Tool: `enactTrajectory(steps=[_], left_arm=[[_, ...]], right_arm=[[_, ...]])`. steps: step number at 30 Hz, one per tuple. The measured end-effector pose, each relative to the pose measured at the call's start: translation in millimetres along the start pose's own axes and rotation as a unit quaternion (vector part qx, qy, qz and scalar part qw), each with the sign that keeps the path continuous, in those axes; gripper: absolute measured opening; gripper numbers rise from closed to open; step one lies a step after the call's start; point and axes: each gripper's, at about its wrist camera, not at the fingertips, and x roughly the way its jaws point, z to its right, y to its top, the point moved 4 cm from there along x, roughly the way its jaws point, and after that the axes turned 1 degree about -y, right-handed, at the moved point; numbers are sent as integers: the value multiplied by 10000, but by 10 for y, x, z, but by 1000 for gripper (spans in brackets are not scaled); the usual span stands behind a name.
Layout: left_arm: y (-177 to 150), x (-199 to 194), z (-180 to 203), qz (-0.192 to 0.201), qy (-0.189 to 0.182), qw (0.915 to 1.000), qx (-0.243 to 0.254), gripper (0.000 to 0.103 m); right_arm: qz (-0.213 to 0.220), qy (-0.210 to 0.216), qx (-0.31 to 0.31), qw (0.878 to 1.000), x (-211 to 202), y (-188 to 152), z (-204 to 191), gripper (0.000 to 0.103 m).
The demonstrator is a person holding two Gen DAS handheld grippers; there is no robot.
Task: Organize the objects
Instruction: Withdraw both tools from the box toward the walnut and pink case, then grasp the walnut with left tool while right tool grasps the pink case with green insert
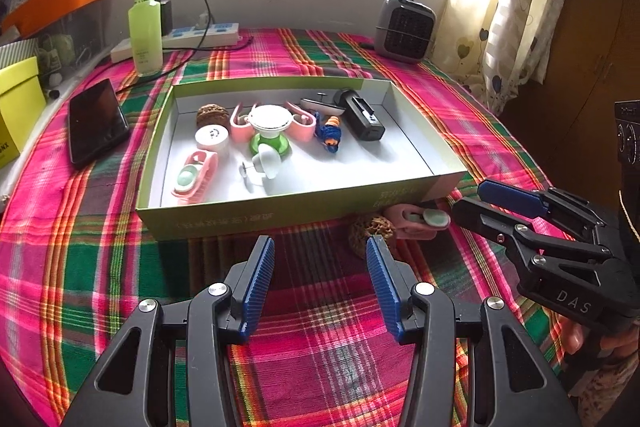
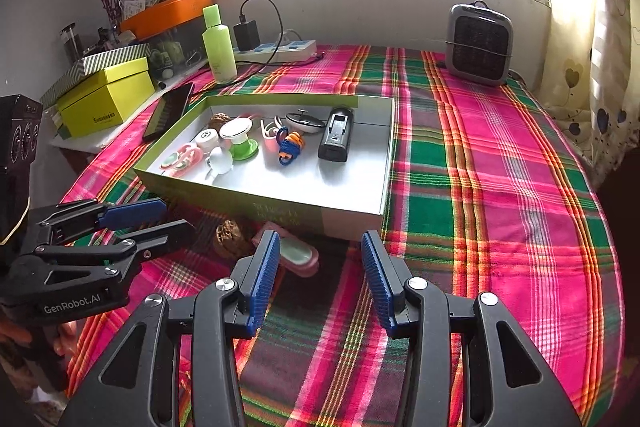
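Two hand-held black tongs with blue ribbed pads hover over a bench draped in a pink-and-green plaid cloth (image 2: pixel 500 187), just short of the near wall of a shallow green-sided cardboard tray (image 1: pixel 248 217) that already holds most of the small household items.

Two things remain outside the tray, both lying on the cloth against its near wall: a brown, rough-textured walnut-like ball (image 2: pixel 229 233) and, touching it on the side away from the left hand, a pink clip-shaped gadget with a pale green oval inset (image 2: pixel 298 253). The gadget lies flat, its long axis running roughly along the tray's near wall.

The right tongs (image 2: pixel 318 279) are spread wide and hold nothing; the gadget sits just ahead of them, partly hidden behind the left-hand pad, so it lies slightly to the left of their centre line. The left tongs (image 1: pixel 320 283) are likewise spread and empty, with the brown ball peeking out just beyond their right-hand pad.

Judging from this layout, the right hand is the nearer to the pink gadget and the left to the ball; either pickup appears to need a short forward reach with a small sideways correction, then a lift over the tray's wall.
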Motion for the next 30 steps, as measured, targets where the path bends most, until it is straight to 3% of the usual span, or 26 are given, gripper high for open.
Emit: enactTrajectory(steps=[7, 25, 30], left_arm=[[13, 111, 116, -92, -228, 9997, -14, 47], [52, 341, 187, -186, -137, 9997, -73, 47], [37, 325, 149, -178, -22, 9998, -58, 31]], right_arm=[[-138, 6, 31, 9999, 64, -88, 61, 44], [-208, 107, 59, 9997, 97, -111, 148, 44], [-258, 167, -9, 9995, 136, -97, 128, 44]])
